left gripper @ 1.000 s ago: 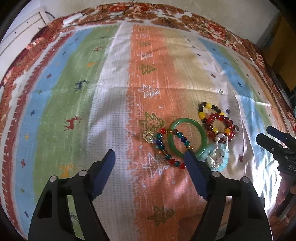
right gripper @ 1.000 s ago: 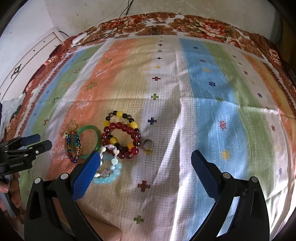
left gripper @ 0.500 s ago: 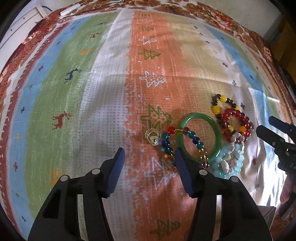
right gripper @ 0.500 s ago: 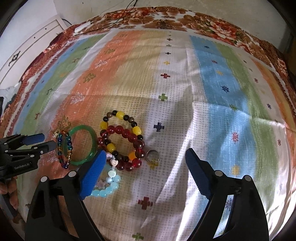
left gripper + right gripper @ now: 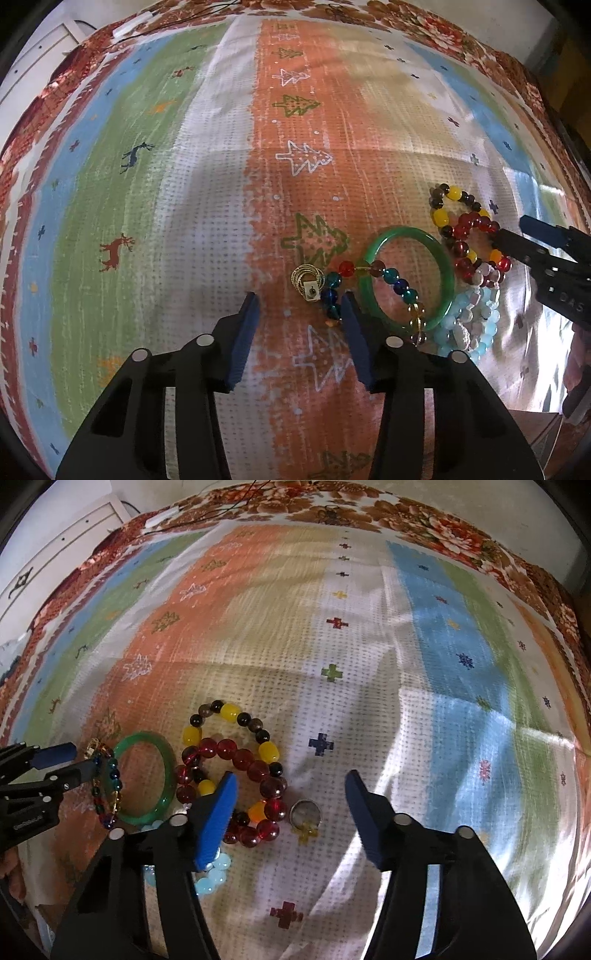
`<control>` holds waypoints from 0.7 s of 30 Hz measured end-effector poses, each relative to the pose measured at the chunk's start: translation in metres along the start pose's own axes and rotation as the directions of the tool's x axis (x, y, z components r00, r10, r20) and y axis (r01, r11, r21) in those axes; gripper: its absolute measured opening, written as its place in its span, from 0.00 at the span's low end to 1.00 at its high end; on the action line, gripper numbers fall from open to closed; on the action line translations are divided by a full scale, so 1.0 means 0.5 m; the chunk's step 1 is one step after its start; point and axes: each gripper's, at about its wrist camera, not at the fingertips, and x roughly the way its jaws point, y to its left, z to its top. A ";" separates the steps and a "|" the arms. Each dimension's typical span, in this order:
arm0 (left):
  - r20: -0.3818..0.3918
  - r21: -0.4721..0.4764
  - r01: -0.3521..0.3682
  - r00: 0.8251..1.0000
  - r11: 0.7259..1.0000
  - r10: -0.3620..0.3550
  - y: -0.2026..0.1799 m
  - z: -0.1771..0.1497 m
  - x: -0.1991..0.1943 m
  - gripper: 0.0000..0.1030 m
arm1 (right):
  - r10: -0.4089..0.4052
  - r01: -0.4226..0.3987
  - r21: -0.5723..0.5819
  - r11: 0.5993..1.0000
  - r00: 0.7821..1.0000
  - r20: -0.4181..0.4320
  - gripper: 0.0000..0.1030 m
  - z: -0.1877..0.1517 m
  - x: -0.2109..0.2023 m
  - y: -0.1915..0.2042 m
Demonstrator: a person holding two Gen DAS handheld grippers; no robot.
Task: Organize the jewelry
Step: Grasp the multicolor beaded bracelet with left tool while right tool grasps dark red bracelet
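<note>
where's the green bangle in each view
Left wrist: green bangle lies right of centre, just beyond the left gripper's right finger.
Right wrist: it lies at lower left, left of the right gripper.
Shared landmark: the red bead bracelet beside it.

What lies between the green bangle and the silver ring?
The dark red bead bracelet, overlapped by the yellow-and-black bead bracelet, lies between green bangle and silver ring; right wrist view shows it.
</note>
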 end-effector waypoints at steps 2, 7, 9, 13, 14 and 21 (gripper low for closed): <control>-0.009 -0.011 0.022 1.000 1.000 -0.022 0.001 0.002 -0.002 0.34 | -0.001 0.001 0.000 1.000 1.000 -0.007 0.48 0.000 0.005 0.001; -0.015 -0.018 0.043 0.999 0.999 -0.043 0.003 0.000 -0.003 0.31 | 0.014 -0.014 0.007 1.000 1.000 -0.021 0.39 0.000 0.012 -0.003; -0.019 -0.026 0.057 0.998 0.998 -0.057 0.004 -0.002 -0.002 0.27 | 0.017 -0.017 0.011 1.000 1.000 -0.024 0.36 -0.002 0.015 -0.003; -0.024 -0.034 0.069 0.997 0.997 -0.069 0.002 -0.004 -0.001 0.22 | 0.026 -0.026 0.005 1.000 0.999 -0.028 0.31 -0.004 0.019 0.001; -0.023 -0.031 0.065 0.998 0.997 -0.066 -0.001 -0.004 0.001 0.22 | 0.025 -0.025 0.001 1.000 0.999 -0.029 0.30 -0.005 0.019 0.002; -0.015 -0.006 0.062 0.998 0.998 -0.062 -0.013 -0.002 0.007 0.25 | 0.039 -0.039 0.001 0.999 0.999 -0.032 0.25 -0.005 0.021 0.005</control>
